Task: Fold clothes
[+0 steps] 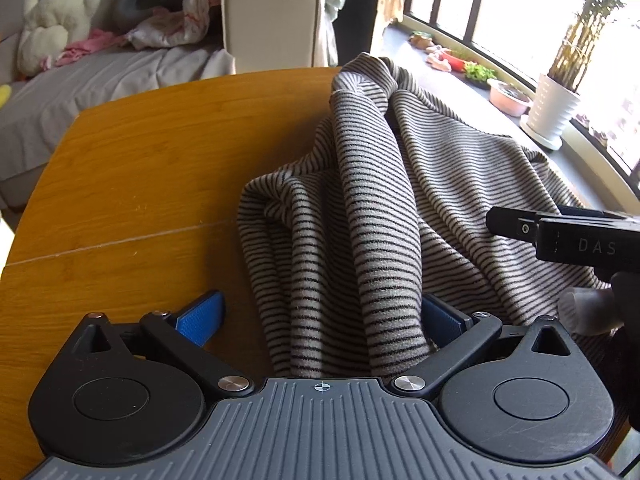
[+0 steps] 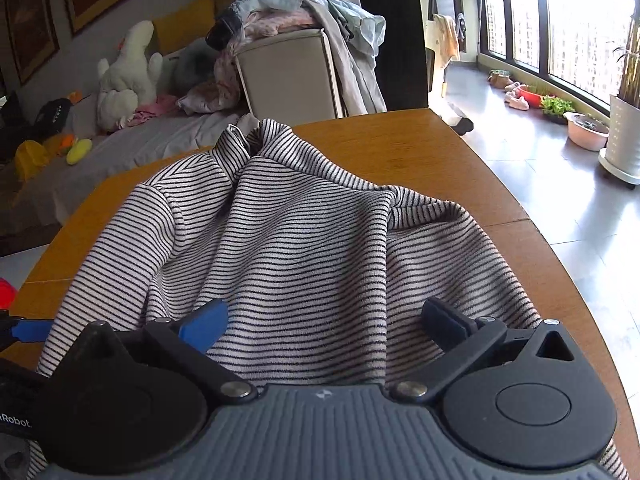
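A grey shirt with thin black stripes (image 1: 380, 208) lies crumpled on the round wooden table (image 1: 140, 200). In the left wrist view my left gripper (image 1: 324, 318) is open wide at the shirt's near edge, and a raised fold runs between its blue pads (image 1: 204, 316). My right gripper (image 1: 560, 236) shows as a black body over the cloth at the right. In the right wrist view the right gripper (image 2: 326, 322) is also open, low over the shirt (image 2: 304, 232), with cloth between its fingers. The collar end (image 2: 244, 140) points away from me.
Behind the table stand a beige laundry bin (image 2: 288, 76) heaped with clothes and a grey couch with a white plush toy (image 2: 128, 76). Potted plants (image 1: 556, 100) line the window ledge at the right. The table edge (image 2: 552, 264) curves close on the right.
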Demonstrator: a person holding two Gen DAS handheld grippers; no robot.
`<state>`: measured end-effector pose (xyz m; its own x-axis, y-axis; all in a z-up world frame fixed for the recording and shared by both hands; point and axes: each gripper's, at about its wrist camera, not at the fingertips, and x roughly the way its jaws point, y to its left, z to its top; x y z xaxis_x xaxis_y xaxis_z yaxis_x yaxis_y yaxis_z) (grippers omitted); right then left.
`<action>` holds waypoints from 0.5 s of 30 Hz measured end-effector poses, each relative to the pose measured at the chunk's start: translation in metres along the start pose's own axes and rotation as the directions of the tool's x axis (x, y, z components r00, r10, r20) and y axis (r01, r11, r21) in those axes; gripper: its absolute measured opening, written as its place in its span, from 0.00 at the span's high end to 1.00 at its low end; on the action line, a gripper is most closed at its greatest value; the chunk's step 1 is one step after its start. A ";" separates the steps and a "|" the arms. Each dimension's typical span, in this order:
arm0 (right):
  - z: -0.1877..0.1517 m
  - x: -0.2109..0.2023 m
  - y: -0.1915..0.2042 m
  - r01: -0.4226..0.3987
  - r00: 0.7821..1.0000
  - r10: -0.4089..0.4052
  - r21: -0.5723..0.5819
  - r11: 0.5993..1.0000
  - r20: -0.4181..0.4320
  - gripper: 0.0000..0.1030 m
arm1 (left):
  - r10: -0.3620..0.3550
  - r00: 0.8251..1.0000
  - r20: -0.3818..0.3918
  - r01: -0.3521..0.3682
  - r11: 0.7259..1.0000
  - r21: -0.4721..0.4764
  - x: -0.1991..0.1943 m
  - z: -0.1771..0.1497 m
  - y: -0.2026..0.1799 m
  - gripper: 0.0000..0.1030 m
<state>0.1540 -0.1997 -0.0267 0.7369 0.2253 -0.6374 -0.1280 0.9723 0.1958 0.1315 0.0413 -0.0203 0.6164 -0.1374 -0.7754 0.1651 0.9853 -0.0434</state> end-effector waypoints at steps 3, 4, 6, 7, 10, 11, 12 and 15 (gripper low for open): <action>-0.005 -0.006 -0.005 -0.020 1.000 0.020 0.028 0.999 0.016 0.00 | 0.007 1.000 0.004 -0.007 1.000 0.010 -0.008 -0.007 -0.002 0.00; -0.005 -0.007 -0.006 -0.025 1.000 0.024 0.037 0.999 0.020 0.00 | 0.011 1.000 0.008 -0.011 1.000 -0.001 -0.010 -0.008 -0.001 0.00; -0.006 -0.008 -0.006 -0.023 0.999 0.022 0.037 0.999 0.023 0.00 | 0.019 1.000 0.025 -0.019 1.000 0.000 -0.015 -0.009 -0.003 0.05; -0.007 -0.008 -0.006 -0.020 1.000 0.019 0.034 0.999 0.023 0.00 | 0.023 0.999 0.031 -0.023 1.000 0.009 -0.017 -0.007 -0.006 0.12; -0.007 -0.007 -0.005 -0.017 1.000 0.016 0.030 0.999 0.022 0.00 | 0.055 0.996 0.065 -0.057 0.998 0.025 -0.027 -0.002 -0.012 0.16; -0.006 -0.007 -0.005 -0.017 1.000 0.017 0.030 0.999 0.022 0.00 | 0.066 0.994 0.081 -0.069 0.997 0.033 -0.031 0.000 -0.015 0.16; -0.006 -0.007 -0.005 -0.021 1.000 0.020 0.034 0.999 0.025 0.00 | 0.074 0.993 0.097 -0.078 0.996 0.041 -0.035 0.003 -0.017 0.17; -0.007 -0.009 -0.009 -0.036 0.999 0.034 0.054 0.998 0.036 0.00 | 0.070 0.990 0.124 -0.078 0.995 0.060 -0.042 0.009 -0.021 0.27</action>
<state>0.1436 -0.2098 -0.0278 0.7552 0.2562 -0.6034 -0.1186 0.9587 0.2587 0.1087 0.0254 0.0190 0.7173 -0.0797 -0.6922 0.1625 0.9852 0.0550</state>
